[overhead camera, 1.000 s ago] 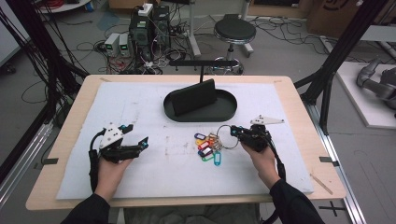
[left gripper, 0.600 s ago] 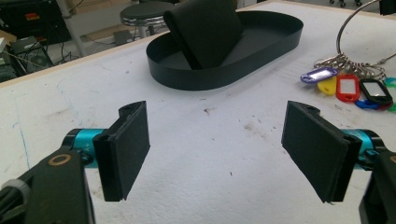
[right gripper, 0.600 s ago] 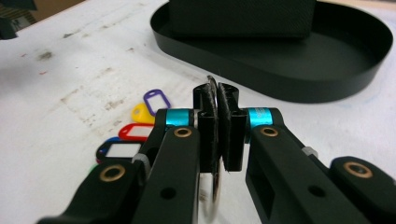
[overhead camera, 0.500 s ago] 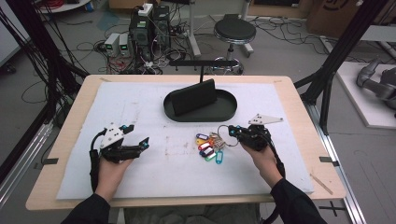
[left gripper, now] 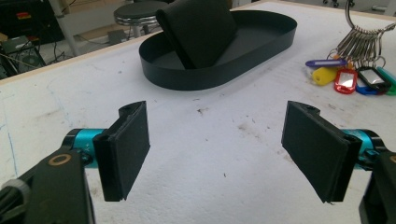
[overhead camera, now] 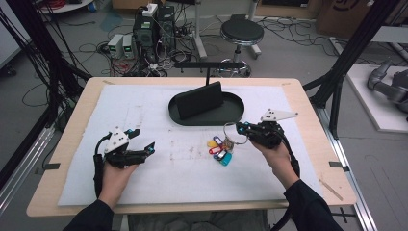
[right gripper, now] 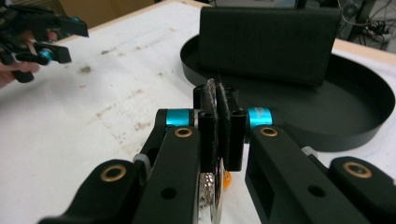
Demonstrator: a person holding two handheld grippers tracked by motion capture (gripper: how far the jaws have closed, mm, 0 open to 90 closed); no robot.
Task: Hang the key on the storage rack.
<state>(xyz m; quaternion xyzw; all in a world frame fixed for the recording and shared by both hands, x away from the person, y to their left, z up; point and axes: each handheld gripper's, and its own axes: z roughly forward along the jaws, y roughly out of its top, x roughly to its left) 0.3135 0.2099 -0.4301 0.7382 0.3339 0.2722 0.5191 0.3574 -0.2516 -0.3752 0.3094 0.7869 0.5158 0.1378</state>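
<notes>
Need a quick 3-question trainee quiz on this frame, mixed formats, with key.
1. True or false: the left gripper is open and holds nothing.
2. The right gripper is shut on: A) the key ring B) the black oval tray C) the yellow key tag
3. Fill in: the black wallet stands tilted inside the ____.

Key: 1 true; 2 A; 3 tray.
</notes>
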